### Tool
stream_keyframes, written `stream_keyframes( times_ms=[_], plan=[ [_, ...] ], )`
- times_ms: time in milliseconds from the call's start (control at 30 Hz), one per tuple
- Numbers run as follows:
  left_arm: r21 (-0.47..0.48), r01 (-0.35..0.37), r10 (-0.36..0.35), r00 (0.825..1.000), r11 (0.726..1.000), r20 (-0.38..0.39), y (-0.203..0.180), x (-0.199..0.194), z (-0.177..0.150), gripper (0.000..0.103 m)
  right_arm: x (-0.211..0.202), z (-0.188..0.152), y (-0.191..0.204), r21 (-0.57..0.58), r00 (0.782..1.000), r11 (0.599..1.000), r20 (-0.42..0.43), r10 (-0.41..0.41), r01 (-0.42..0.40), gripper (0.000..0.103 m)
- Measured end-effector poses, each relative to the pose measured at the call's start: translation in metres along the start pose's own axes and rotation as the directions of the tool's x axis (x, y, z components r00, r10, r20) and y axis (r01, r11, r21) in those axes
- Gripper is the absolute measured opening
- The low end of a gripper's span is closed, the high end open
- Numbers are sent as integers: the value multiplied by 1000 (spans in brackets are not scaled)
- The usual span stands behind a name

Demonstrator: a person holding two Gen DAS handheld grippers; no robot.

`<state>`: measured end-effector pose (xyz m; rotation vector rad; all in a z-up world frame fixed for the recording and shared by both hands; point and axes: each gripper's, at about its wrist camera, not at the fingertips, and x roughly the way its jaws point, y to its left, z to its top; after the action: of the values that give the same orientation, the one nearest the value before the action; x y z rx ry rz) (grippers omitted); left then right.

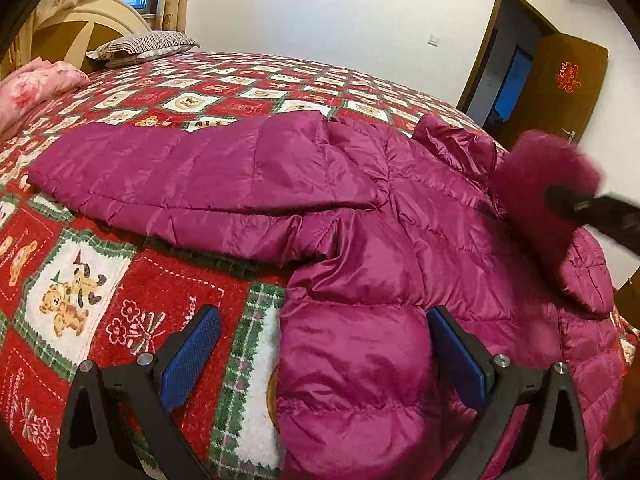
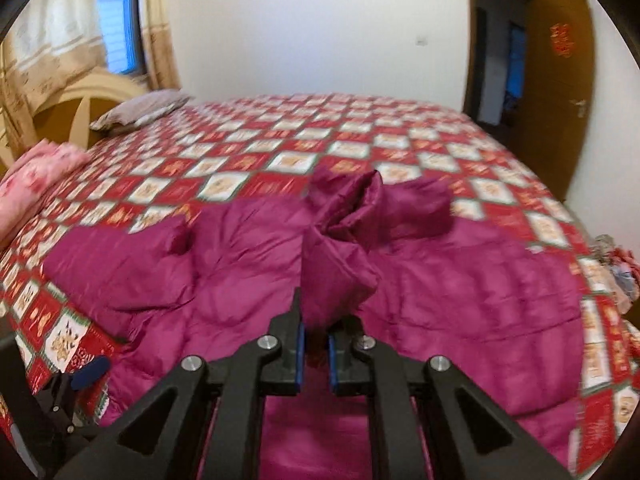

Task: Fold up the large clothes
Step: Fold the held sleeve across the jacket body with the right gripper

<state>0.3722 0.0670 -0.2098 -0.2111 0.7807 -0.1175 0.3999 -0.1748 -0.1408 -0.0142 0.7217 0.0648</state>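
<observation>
Right tool (image 2: 316,342) pinches a fold of the magenta puffer jacket (image 1: 360,216) lying lengthwise across the bed (image 1: 168,280), while the left tool (image 1: 324,344) gapes empty, straddling its near hem edge.

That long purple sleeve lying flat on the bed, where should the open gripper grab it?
Probably the cuff end of the sleeve, coming from the headboard side with the left gripper. That end lies flat and free on the bedspread, so a pinch there could likely swing it across the jacket.
</observation>
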Motion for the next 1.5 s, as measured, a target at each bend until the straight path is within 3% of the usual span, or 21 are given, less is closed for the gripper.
stream_keyframes(
  times_ms=[200,233,300,333,367,500,600,700,767,833,933,1000,1067,1233,1333,1500],
  plan=[
    [-16,19,-19,1000,1000,12,3,0,0,102,32,-17,17,-15,989,993,-93,115,-117,11],
    [-17,21,-21,1000,1000,14,3,0,0,102,36,-19,17,-9,984,989,-108,145,-146,15],
    [-20,24,-23,1000,1000,16,4,0,0,102,43,-23,17,8,971,981,-138,194,-195,28],
    [-19,23,-23,1000,1000,16,4,1,1,102,44,-24,17,20,963,975,-151,223,-222,53],
    [-19,22,-22,1000,1000,15,4,1,1,102,44,-25,15,47,951,964,-159,266,-262,68],
    [-15,16,-16,1000,1000,10,3,2,1,102,5,-16,1,104,944,943,-58,324,-317,66],
    [-6,1,-1,1000,1000,-3,1,4,3,102,-31,-10,-23,114,955,949,36,293,-295,59],
    [32,-48,50,998,998,-34,-6,6,6,102,-57,-10,-70,144,988,979,74,138,-147,44],
    [70,-89,92,995,994,-42,-13,1,9,102,-64,-12,-104,178,997,983,76,30,-43,33],
    [109,-124,125,992,986,-6,-23,-13,18,102,-65,-17,-153,269,996,961,50,-79,62,32],
    [121,-94,86,994,988,71,-42,-33,41,102,-59,-25,-214,426,992,898,10,-126,109,30],
    [136,-90,78,993,987,89,-60,-32,59,102,-50,-28,-232,458,989,879,-9,-145,133,28],
    [152,-130,116,989,980,96,-76,-20,73,102,-34,-28,-239,465,988,873,-34,-149,147,18],
    [176,-263,256,965,949,59,-99,38,83,102,-2,-31,-238,459,987,874,-86,-137,161,17],
    [169,-284,291,957,944,-15,-94,65,71,102,16,-39,-235,419,979,886,-124,-160,198,17],
    [162,-289,298,954,944,-38,-88,84,60,102,24,-44,-227,343,966,904,-129,-222,254,17]
  ],
)
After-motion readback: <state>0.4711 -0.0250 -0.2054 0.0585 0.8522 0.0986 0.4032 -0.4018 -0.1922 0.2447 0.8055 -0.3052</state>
